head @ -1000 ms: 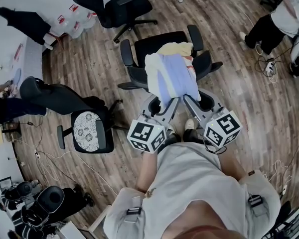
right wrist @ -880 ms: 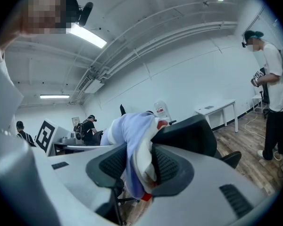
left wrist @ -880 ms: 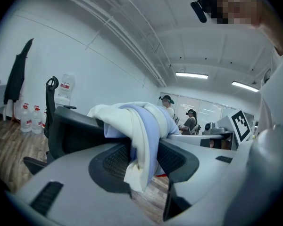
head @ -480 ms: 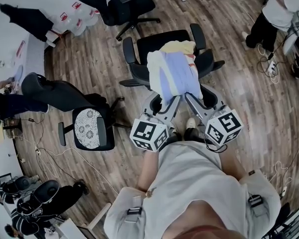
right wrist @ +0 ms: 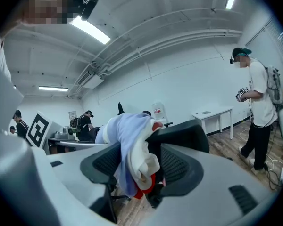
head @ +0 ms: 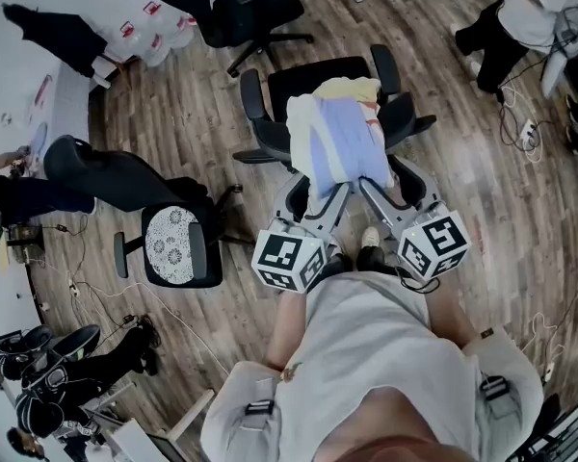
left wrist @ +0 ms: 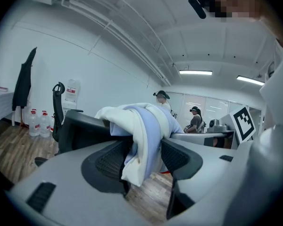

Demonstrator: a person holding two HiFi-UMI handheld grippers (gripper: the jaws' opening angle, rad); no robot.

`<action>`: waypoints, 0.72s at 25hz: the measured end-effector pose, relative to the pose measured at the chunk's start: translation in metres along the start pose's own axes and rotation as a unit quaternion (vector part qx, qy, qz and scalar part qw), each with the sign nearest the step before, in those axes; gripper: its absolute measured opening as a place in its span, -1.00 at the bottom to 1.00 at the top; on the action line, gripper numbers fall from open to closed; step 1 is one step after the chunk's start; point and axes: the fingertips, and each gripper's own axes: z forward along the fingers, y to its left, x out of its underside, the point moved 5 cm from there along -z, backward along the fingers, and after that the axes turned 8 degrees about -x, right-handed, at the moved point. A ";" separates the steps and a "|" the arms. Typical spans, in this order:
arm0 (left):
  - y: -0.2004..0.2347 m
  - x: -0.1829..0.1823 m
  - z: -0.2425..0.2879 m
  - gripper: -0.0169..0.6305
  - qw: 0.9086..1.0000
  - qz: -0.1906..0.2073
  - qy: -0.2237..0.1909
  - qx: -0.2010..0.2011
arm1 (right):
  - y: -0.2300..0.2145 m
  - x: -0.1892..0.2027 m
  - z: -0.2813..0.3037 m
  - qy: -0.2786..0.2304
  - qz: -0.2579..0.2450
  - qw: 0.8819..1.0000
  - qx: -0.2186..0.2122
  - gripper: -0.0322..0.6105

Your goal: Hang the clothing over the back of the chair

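Over chair [head: 297,85] back: clothing [head: 332,138] draped, hang looks done | left claw [head: 318,200], right claw [head: 389,192] opening, clothing loose between | remaining: pull clear

The clothing [head: 339,142] was cream-white and pale lilac-blue in broad bands, yellow at its far end, with a bit of red low on one side. The chair [head: 299,85] under it was black. The floor [head: 482,210] was brown wood grain in planks. A second chair [head: 169,248] had a black frame and a white seat with a dark, lace-like floral print. The shirt [head: 366,354] was pale grey. The wall [left wrist: 108,55] was white.
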 end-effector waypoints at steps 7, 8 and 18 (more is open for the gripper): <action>0.003 -0.001 -0.005 -0.18 1.000 0.003 -0.001 0.003 | 0.004 0.000 0.002 0.001 -0.003 1.000 0.002 -0.05; 0.003 -0.002 -0.005 -0.18 1.000 0.004 -0.001 0.004 | 0.004 0.000 0.001 0.002 -0.006 1.000 0.003 -0.05; 0.000 -0.003 -0.015 -0.18 1.000 0.007 -0.007 0.015 | 0.014 -0.002 -0.005 0.004 -0.035 0.999 0.014 -0.05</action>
